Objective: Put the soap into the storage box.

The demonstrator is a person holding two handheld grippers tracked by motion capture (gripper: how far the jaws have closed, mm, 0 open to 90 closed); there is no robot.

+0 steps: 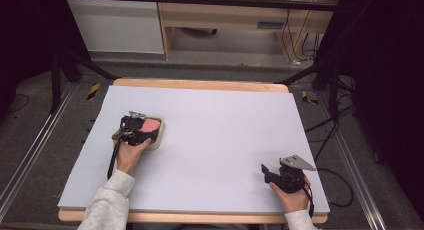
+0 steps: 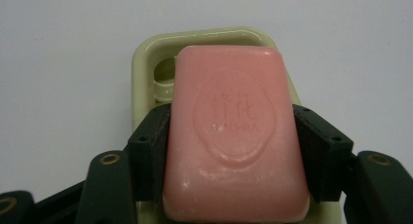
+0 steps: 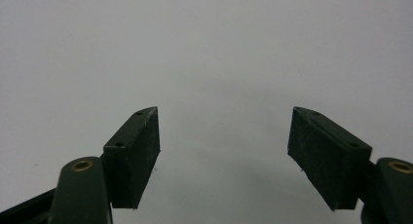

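A pink soap bar [image 2: 234, 131] with an embossed stamp lies over a cream soap dish [image 2: 146, 53]. My left gripper [image 2: 233, 136] is shut on the soap, and its black pads [image 2: 153, 136] press the bar's two long sides. In the high view this gripper [image 1: 137, 127] sits at the table's left with the soap [image 1: 151, 125] and dish [image 1: 159, 141] just beyond the hand. My right gripper [image 1: 266, 171] rests near the front right corner, open, with nothing between its jaws [image 3: 224, 136] but bare white surface.
A white sheet [image 1: 215, 120] covers the wooden table, whose edge shows at the far side [image 1: 200, 84]. Black frame legs [image 1: 60, 75] and cables [image 1: 330, 135] stand off the table on both sides.
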